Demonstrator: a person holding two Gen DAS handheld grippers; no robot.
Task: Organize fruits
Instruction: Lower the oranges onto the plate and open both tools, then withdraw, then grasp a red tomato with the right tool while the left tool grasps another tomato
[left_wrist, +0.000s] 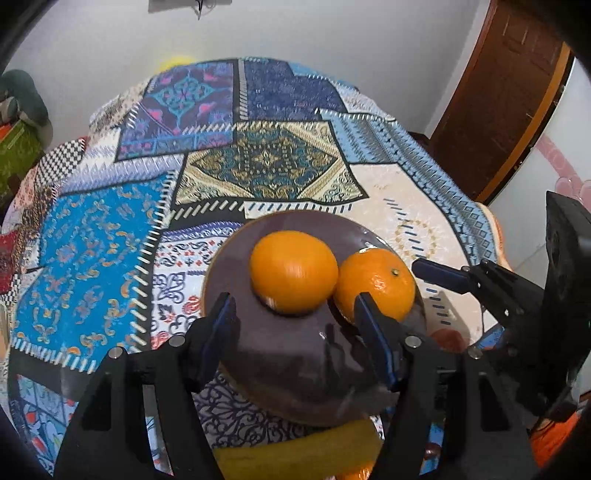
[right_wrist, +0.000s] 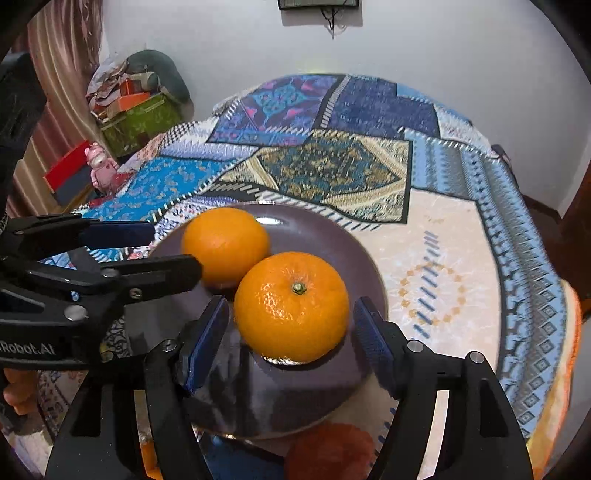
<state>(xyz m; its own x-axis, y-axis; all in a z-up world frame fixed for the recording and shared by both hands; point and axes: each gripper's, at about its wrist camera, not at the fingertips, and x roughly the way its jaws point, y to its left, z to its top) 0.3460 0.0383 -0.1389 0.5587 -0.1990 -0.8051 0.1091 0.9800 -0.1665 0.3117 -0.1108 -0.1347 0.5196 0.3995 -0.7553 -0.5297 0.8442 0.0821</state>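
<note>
Two oranges sit touching each other on a dark purple plate (left_wrist: 280, 354) on a patchwork tablecloth. The smooth left orange (left_wrist: 293, 271) lies just past the tips of my left gripper (left_wrist: 295, 317), which is open, its blue pads clear of the fruit. The right orange (right_wrist: 291, 306), stem up, rests between the fingers of my right gripper (right_wrist: 290, 325). That gripper is open too, with a gap on each side. In the right wrist view the left orange (right_wrist: 225, 243) lies behind, with the left gripper (right_wrist: 176, 252) beside it. A finger (left_wrist: 439, 275) of the right gripper shows beside the right orange (left_wrist: 375, 284).
A yellow fruit (left_wrist: 295, 446) lies at the near table edge below the plate. A reddish-orange fruit (right_wrist: 328, 450) sits near it. Boxes and a pink toy (right_wrist: 98, 162) stand off the table's left side. A brown door (left_wrist: 498, 92) is at the right.
</note>
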